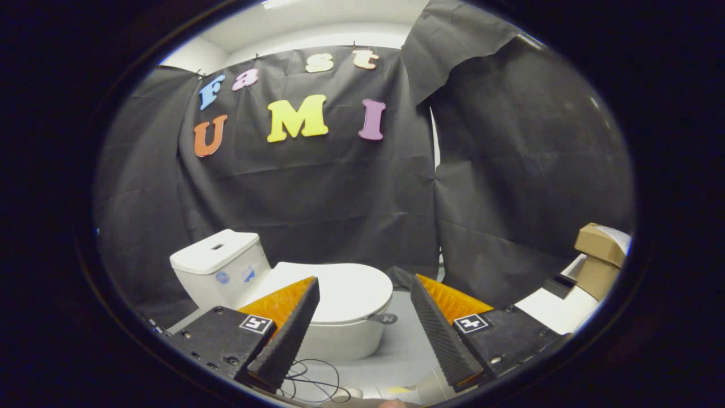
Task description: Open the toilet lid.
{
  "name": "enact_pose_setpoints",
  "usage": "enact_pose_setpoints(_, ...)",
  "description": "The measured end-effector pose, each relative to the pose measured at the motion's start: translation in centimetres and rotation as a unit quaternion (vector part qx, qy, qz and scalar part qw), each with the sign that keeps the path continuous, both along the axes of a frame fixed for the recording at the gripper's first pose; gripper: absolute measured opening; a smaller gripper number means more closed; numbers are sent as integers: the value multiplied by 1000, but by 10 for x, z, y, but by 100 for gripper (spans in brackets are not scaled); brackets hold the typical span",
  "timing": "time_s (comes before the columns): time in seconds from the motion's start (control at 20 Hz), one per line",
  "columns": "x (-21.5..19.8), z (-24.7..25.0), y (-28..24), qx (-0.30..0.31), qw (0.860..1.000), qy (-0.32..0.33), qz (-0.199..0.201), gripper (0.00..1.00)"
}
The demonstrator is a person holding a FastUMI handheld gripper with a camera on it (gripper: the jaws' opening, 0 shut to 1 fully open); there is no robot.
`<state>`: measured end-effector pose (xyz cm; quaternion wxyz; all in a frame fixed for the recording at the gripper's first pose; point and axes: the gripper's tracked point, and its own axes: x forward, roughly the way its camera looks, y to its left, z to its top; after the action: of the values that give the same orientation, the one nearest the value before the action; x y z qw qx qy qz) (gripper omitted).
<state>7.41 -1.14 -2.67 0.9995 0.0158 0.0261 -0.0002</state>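
One finger (294, 323) hides part of the toilet lid (345, 292).

Open floor (405, 340) beside toilet (340, 317), cables (314, 382) below, boxes (597, 260) far right

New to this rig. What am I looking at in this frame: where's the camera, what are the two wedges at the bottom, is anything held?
The camera rides on a handheld two-finger gripper and looks forward along its fingers; those are the two wedges. A person carries it; there is no robot arm. The fingers stand wide apart and hold nothing. Beyond them, in a booth hung with black cloth, is a white toilet with its tank behind and its lid down, closed. One fingertip overlaps the lid in the picture; contact cannot be told. Loose cables lie on the floor just below, and cardboard boxes sit off to the side.
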Motion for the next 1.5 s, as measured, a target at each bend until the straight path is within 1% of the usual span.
enact_pose_setpoints(0.15,36,-15,-2,10,999,32,13,100)
enact_pose_setpoints(0.3,75,-29,-12,29,998,63,15,100)
enact_pose_setpoints(0.5,119,-72,-29,36,989,143,19,100)
enact_pose_setpoints(0.65,143,-101,-41,47,977,208,21,100)
enact_pose_setpoints(0.85,163,-145,-56,103,948,300,25,98)
enact_pose_setpoints(0.95,173,-163,-64,115,939,325,22,99)
enact_pose_setpoints(1.05,177,-181,-68,142,926,351,10,98)
enact_pose_setpoints(1.15,180,-197,-71,166,915,367,6,98)
enact_pose_setpoints(1.3,188,-206,-78,191,907,375,7,97)
enact_pose_setpoints(1.4,191,-209,-78,212,898,386,12,96)
enact_pose_setpoints(1.5,197,-209,-73,239,891,386,30,94)
